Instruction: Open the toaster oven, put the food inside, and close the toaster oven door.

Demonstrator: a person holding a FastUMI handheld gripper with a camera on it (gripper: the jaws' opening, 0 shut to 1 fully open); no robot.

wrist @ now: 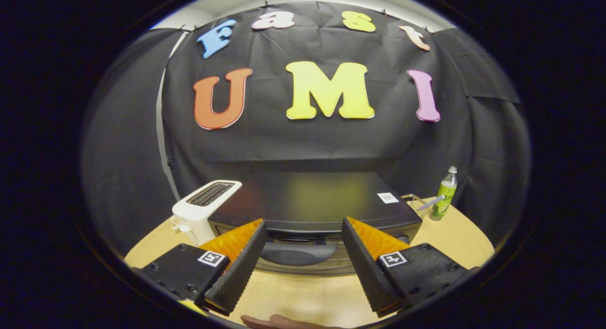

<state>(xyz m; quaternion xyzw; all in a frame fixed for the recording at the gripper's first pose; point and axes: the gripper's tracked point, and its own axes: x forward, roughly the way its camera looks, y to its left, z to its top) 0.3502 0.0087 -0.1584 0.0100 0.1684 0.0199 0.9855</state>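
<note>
**A:** Gripper view first. What is the gripper (303, 229) doing?

**B:** It is held low over the wooden table (303, 296), pointing at the toaster oven (312, 203). Its two fingers (239, 267) are wide apart. They hold nothing.

**A:** Where is the toaster oven?

**B:** Straight ahead, at twelve o'clock from the fingers. It is a black box with a flat, shiny top. Its door looks shut. The dark door handle (298, 253) sits right between the two fingertips, just past them. I cannot tell if the fingers touch the oven.

**A:** What else is around?

**B:** A white toaster (203, 208) with slots on top stands at about ten o'clock, just beside the oven's side. At about two o'clock there is a green bottle (444, 196) with a pale cap, standing up on the table near the oven's other side. Something thin with blue stripes (430, 204) leans by the bottle. It is too small to name.

**A:** Is anything in the way?

**B:** No, the table between the fingers and the oven is bare wood. At six o'clock, close under the gripper, a bit of a person's hand (279, 322) peeks in.
</note>
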